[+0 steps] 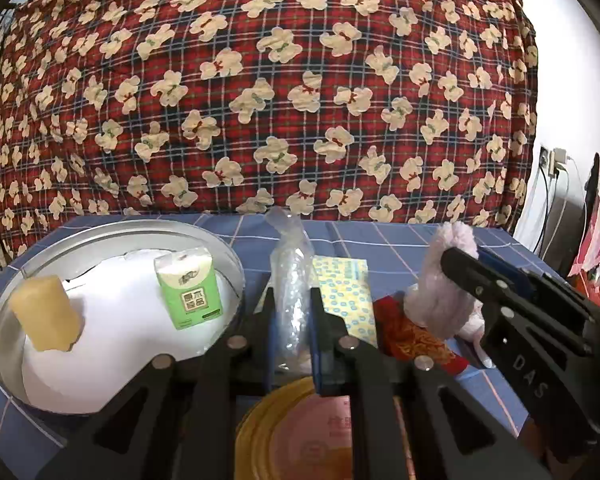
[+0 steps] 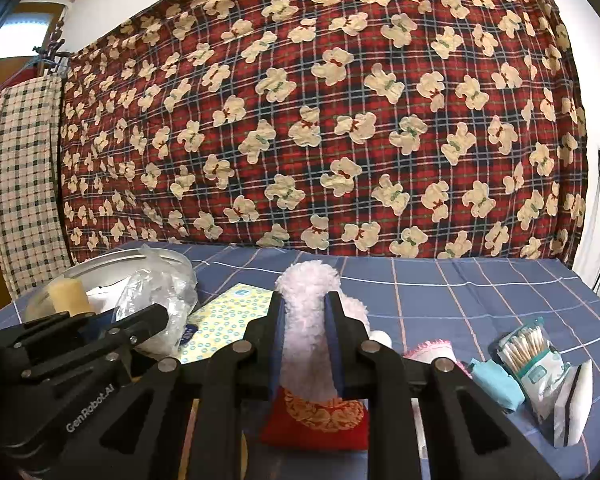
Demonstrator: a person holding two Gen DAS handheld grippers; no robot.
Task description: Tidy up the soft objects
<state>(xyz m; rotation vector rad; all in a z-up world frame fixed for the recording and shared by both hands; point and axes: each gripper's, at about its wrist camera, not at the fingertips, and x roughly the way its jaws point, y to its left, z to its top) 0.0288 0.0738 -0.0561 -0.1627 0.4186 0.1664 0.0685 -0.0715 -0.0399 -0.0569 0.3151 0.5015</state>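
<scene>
The left hand-held gripper point(image 1: 292, 312) clamps the clear plastic bag point(image 1: 290, 280); the right hand-held gripper point(image 2: 304, 336) clamps the plush toy point(image 2: 306, 320), both lifted, probably for transfer to the metal basin point(image 1: 220, 248).

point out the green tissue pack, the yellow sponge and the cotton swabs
green tissue pack point(image 1: 190, 288), left wrist view, front face
yellow sponge point(image 1: 46, 312), left wrist view, middle of its side
cotton swabs point(image 2: 528, 350), right wrist view, swab bundle inside the packet

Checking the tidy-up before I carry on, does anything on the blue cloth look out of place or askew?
Nothing spilled or damaged. The cotton swab pack lies tilted among loose bits at the right edge, outside the metal tray.
</scene>
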